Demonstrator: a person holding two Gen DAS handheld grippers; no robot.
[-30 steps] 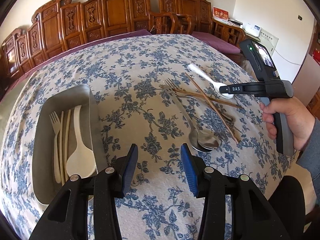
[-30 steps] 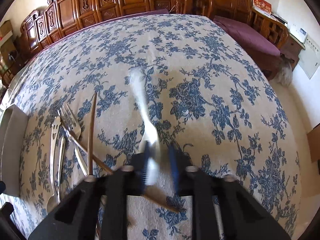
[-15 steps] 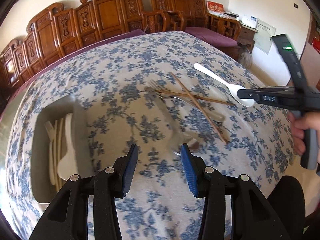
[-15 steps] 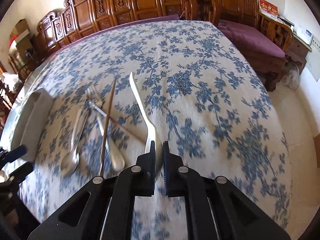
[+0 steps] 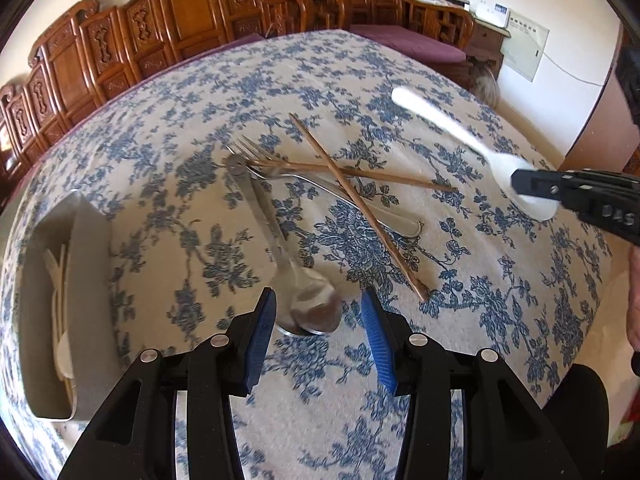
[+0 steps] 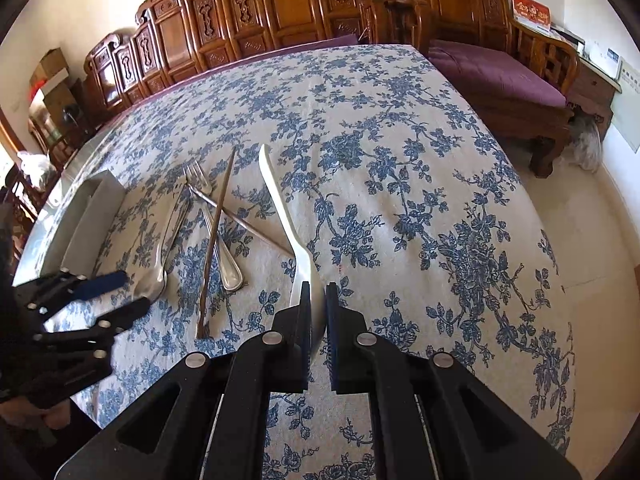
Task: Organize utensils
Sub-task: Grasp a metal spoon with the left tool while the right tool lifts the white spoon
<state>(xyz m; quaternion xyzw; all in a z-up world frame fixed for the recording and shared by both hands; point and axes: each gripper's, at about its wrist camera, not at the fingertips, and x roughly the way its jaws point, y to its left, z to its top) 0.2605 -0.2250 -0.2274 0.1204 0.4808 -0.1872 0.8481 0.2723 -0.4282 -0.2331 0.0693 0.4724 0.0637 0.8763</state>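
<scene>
My right gripper (image 6: 319, 312) is shut on the bowl of a white plastic spoon (image 6: 282, 208) and holds it above the table; the spoon (image 5: 452, 132) also shows in the left wrist view, clamped by that gripper (image 5: 532, 188). My left gripper (image 5: 318, 318) is open, its jaws on either side of the bowl of a metal spoon (image 5: 308, 304) lying on the cloth. A metal fork (image 5: 256, 156) and two brown chopsticks (image 5: 360, 208) lie crossed beyond it. A grey metal tray (image 5: 90, 280) at the left holds cream plastic utensils (image 5: 58, 280).
The table wears a blue floral cloth (image 6: 400, 160). Carved wooden chairs (image 6: 280, 8) line the far side, and a purple-cushioned bench (image 6: 500, 72) stands at the right. The table's right edge drops to the floor (image 6: 600, 240).
My left gripper has moved forward and right, from beside the tray to the metal spoon's bowl. My right gripper has closed on the white spoon and lifted it off the cloth.
</scene>
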